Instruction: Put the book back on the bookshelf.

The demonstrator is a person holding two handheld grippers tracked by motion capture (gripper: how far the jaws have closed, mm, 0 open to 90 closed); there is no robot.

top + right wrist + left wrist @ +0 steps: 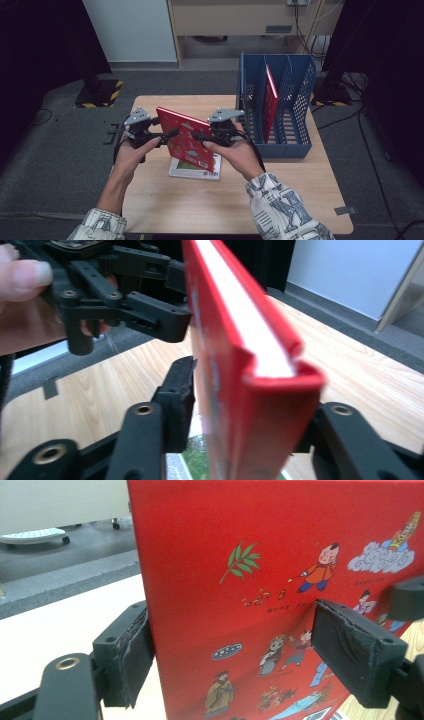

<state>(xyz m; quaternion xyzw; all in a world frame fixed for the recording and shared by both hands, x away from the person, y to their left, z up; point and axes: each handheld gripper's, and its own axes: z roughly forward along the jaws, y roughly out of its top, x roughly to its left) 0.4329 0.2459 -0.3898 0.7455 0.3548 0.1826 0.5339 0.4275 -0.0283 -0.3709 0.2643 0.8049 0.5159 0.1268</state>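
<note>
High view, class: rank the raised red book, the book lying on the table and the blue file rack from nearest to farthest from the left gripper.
1. Raised red book, between the left gripper jaws.
2. Book lying on the table, below it.
3. Blue file rack, far right.

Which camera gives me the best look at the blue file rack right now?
The high view. It shows the whole blue file rack standing at the table's right far corner, with a red book upright in one slot. In both gripper views the held red book takes up the middle of the picture.
</note>
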